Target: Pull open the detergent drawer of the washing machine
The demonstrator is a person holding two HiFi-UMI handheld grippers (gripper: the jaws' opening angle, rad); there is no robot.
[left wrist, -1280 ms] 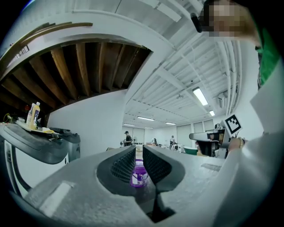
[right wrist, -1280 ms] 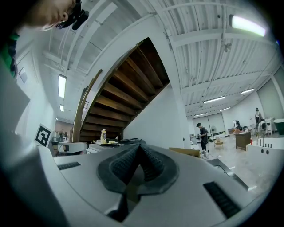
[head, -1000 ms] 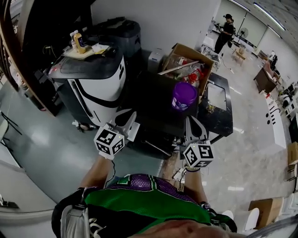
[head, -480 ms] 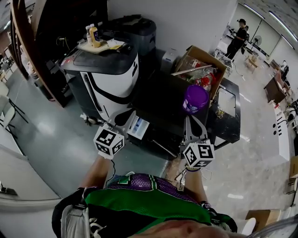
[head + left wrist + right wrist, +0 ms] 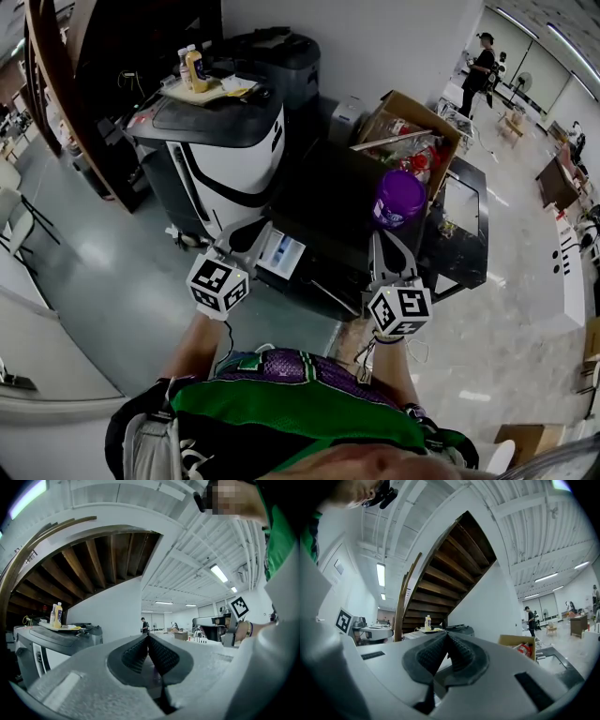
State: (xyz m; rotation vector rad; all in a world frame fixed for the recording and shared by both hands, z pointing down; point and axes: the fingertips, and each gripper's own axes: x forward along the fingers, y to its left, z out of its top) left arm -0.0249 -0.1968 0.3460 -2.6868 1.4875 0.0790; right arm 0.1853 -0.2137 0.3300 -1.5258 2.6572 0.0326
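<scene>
The dark washing machine [image 5: 323, 211] stands straight ahead of me in the head view. At its upper front left a pale blue-white drawer [image 5: 281, 254] shows, seemingly sticking out of the front. My left gripper [image 5: 249, 242] hangs just left of that drawer, shut and empty, apart from it as far as I can tell. My right gripper [image 5: 388, 242] is level in front of the machine's right side, also shut with nothing in it. In the left gripper view the ribbed pads [image 5: 140, 652] meet. In the right gripper view the pads [image 5: 457, 651] are closed too.
A purple jar [image 5: 398, 199] sits on the machine's top. Behind it stands an open cardboard box [image 5: 412, 131] of clutter. A white-and-black appliance [image 5: 220, 155] with bottles [image 5: 194, 67] on top is at the left, a black table [image 5: 466, 230] at the right, a person [image 5: 481, 64] far off.
The pale drawer has come into sight beside the left jaws, where a second ago the gripper covered that spot. The whole scene has shifted right and down in the head view. Both grippers stay shut.
</scene>
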